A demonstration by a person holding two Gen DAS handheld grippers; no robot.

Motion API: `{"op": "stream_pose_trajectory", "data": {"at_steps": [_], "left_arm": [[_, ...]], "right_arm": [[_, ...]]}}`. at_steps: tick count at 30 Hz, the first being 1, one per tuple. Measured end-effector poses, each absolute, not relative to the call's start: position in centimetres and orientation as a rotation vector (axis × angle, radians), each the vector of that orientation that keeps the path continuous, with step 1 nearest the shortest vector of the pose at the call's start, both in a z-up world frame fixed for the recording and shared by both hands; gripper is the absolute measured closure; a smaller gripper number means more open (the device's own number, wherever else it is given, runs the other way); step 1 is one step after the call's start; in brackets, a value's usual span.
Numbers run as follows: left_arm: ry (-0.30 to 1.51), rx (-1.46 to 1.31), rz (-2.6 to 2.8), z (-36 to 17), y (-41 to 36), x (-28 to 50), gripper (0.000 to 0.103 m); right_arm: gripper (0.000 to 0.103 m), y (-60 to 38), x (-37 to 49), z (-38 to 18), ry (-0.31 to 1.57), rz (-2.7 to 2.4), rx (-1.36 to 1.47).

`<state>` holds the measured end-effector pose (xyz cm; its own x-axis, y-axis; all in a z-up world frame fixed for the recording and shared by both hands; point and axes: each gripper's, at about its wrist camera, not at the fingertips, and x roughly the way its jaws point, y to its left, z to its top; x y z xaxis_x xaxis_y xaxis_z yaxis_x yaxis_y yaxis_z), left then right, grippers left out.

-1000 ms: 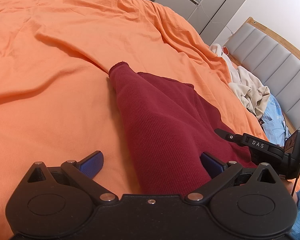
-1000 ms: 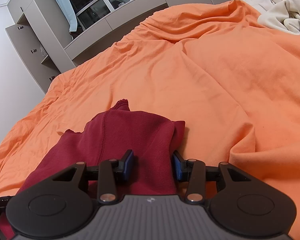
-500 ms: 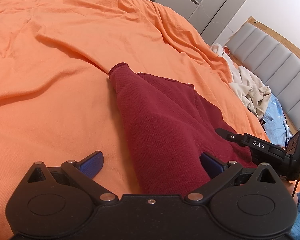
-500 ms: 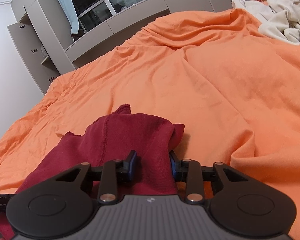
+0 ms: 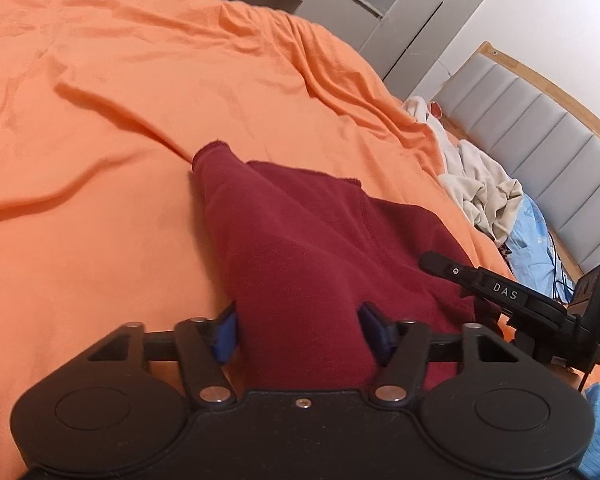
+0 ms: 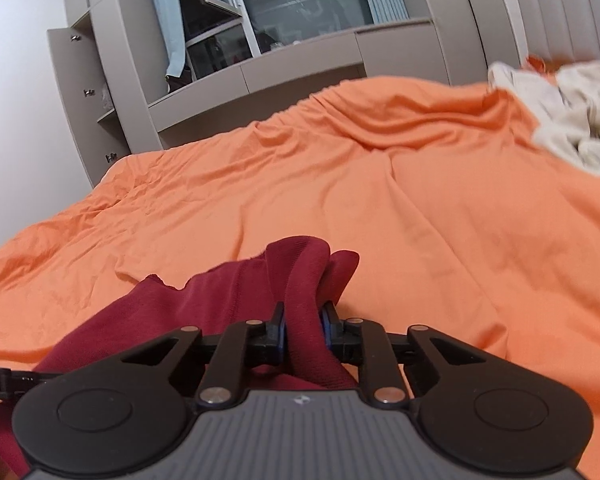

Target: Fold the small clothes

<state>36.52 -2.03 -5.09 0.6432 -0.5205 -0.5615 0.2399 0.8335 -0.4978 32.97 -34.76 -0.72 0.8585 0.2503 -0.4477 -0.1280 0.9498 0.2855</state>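
One dark red knitted garment (image 5: 300,248) lies on a rumpled orange bedsheet (image 5: 100,220), its long axis running straight away from both grippers toward a narrow cuffed end. Nearest the person, the left gripper (image 5: 300,332) is closing, blue pads at either side of a thick fold. The right gripper (image 6: 303,330), just beside it on the right, is narrowing on a bunched edge already pinched between its pads. Farther off, cream clothes (image 5: 480,192) sit heaped near a grey padded headboard (image 5: 540,140).
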Motion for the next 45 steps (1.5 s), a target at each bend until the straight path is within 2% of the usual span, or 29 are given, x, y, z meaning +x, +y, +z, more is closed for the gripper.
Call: {"op": "stream_pose_trajectory", "data": {"at_steps": [2,8,19,24,28,32,37,39,43,45], "left_arm": [[0.735,-0.39,-0.443,-4.7,-2.2,36.2,0.055],[0.658,-0.268,-0.42,-1.6,-3.1,35.2,0.064],[0.457,-0.168,-0.291,3.7,1.4,31.7,0.065],[0.484,-0.193,-0.218,2.9,4.2,31.3,0.065],[0.581,-0.227,-0.176,0.3,5.5,32.3,0.064],[0.648,-0.267,-0.149,-2.2,6.4,32.8,0.058],[0.659,-0.311,-0.145,-2.6,7.2,32.8,0.05],[0.668,-0.306,-0.128,-2.7,6.9,33.0,0.044],[0.675,-0.308,-0.11,-2.9,6.9,33.1,0.035],[0.678,-0.308,-0.101,-2.9,6.8,33.0,0.031]], "right_arm": [[0.086,-34.1,32.7,0.0,0.474,0.199,0.223],[0.086,-31.8,31.9,2.4,0.383,0.235,0.176],[0.086,-26.3,34.7,4.1,0.335,0.4,0.198],[0.086,-23.5,35.8,1.9,0.395,0.438,0.147],[0.085,-22.7,36.7,-0.6,0.486,0.417,0.113],[0.082,-23.7,37.1,-1.5,0.525,0.405,0.174],[0.073,-24.0,37.5,-2.1,0.556,0.379,0.186],[0.066,-24.2,37.6,-2.1,0.56,0.37,0.195],[0.059,-24.6,37.6,-2.2,0.564,0.353,0.213],[0.05,-24.8,37.6,-2.3,0.568,0.343,0.218]]}}
